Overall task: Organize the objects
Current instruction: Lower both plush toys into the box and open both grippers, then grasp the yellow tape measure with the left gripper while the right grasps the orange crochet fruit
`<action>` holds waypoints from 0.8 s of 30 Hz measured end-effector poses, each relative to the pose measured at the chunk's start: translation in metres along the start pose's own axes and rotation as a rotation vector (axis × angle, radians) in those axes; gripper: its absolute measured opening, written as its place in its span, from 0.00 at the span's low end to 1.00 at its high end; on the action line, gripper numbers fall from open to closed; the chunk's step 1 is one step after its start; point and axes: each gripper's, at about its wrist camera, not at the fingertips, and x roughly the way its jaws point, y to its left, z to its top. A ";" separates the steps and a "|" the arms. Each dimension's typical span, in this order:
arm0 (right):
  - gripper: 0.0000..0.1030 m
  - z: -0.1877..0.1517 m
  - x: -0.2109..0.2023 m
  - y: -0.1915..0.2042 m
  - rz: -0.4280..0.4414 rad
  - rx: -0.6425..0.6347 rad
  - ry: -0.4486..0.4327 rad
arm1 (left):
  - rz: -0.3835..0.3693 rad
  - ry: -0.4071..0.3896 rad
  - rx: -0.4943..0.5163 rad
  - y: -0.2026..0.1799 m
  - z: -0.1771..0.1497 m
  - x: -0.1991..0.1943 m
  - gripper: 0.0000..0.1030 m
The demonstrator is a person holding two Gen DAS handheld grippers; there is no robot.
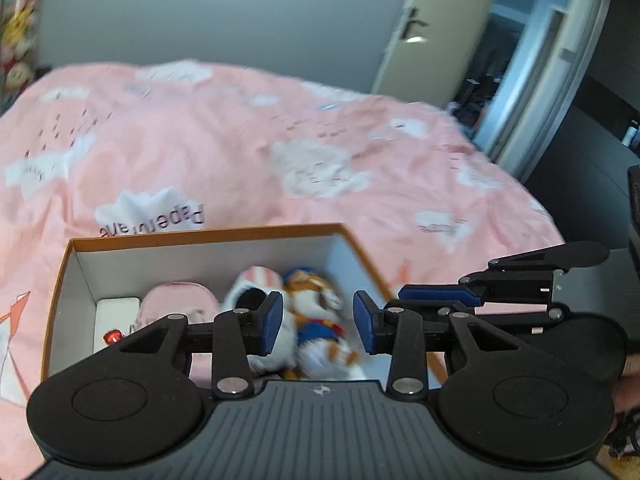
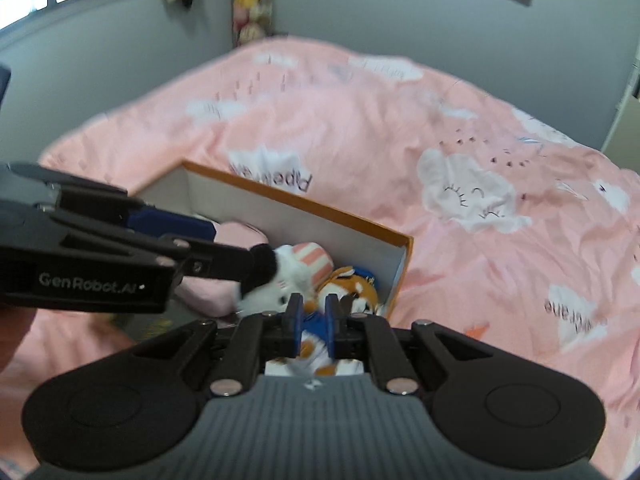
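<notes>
An orange-rimmed white box (image 1: 208, 236) (image 2: 296, 200) sits on the pink bed. Inside lie an orange-and-white plush in blue clothes (image 1: 316, 320) (image 2: 352, 284), a white plush with a pink striped hat (image 1: 256, 280) (image 2: 296, 264), a pink plush (image 1: 176, 300) (image 2: 236, 236) and a small white box (image 1: 116, 312). My left gripper (image 1: 318, 322) is open above the orange plush, holding nothing. My right gripper (image 2: 311, 322) is narrowly closed on the orange plush's blue clothing inside the box. The right gripper shows at the right of the left wrist view (image 1: 440, 296).
The pink cloud-print bedspread (image 1: 280, 140) (image 2: 440, 140) fills the space around the box. An open door (image 1: 432, 28) stands at the back right. Stuffed toys hang at the wall corner (image 2: 252, 0). A small red object (image 1: 113, 336) lies in the box.
</notes>
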 end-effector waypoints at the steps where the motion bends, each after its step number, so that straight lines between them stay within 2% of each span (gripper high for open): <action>1: 0.15 -0.009 -0.015 0.002 0.000 0.021 -0.025 | -0.005 -0.002 0.014 -0.007 -0.005 -0.009 0.43; 2: 0.19 -0.019 -0.026 0.002 -0.004 0.039 -0.045 | -0.004 0.000 0.027 -0.013 -0.012 -0.017 0.42; 3: 0.29 -0.031 -0.040 0.004 -0.014 0.061 -0.063 | -0.006 0.001 0.043 -0.020 -0.019 -0.024 0.42; 4: 0.34 -0.043 -0.051 0.006 -0.024 0.080 -0.074 | -0.011 0.008 0.061 -0.026 -0.027 -0.029 0.42; 9: 0.34 -0.105 -0.085 0.016 -0.048 0.161 -0.038 | -0.022 0.072 0.103 -0.048 -0.073 -0.041 0.39; 12: 0.35 -0.137 -0.092 0.019 -0.065 0.229 0.046 | -0.028 0.129 0.090 -0.052 -0.099 -0.042 0.39; 15: 0.36 -0.162 -0.093 0.022 -0.042 0.292 0.127 | -0.009 0.171 0.098 -0.060 -0.119 -0.043 0.39; 19: 0.38 -0.190 -0.090 0.028 -0.021 0.345 0.210 | -0.004 0.204 0.110 -0.070 -0.137 -0.044 0.39; 24: 0.38 -0.208 -0.081 0.030 -0.014 0.383 0.258 | -0.004 0.227 0.128 -0.079 -0.150 -0.044 0.39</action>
